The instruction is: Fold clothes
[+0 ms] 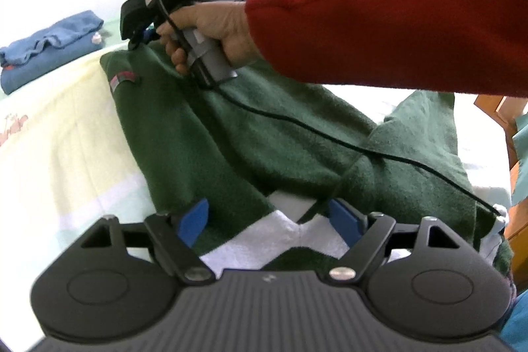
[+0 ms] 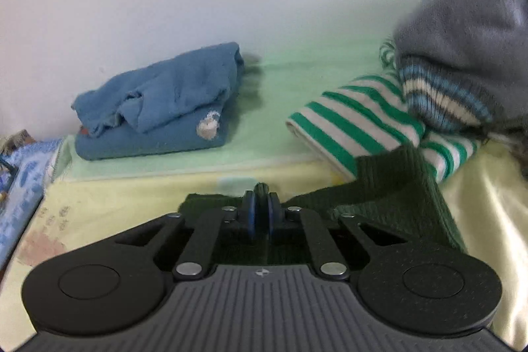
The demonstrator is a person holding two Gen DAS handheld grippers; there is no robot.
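A dark green knit garment [image 1: 264,134] with a white diamond pattern lies spread on the bed. My left gripper [image 1: 269,221] is open, its blue pads on either side of the garment's near edge by the white pattern. In the left wrist view my right gripper [image 1: 138,32], held by a hand in a red sleeve, sits at the garment's far corner. In the right wrist view my right gripper [image 2: 260,213] is shut on a fold of the green garment [image 2: 389,183].
A folded blue garment [image 2: 158,108] lies by the wall; it also shows in the left wrist view [image 1: 49,45]. A green-and-white striped garment [image 2: 363,121] and a grey pile [image 2: 462,38] lie to the right. A yellow and pale green sheet [image 2: 99,197] covers the bed.
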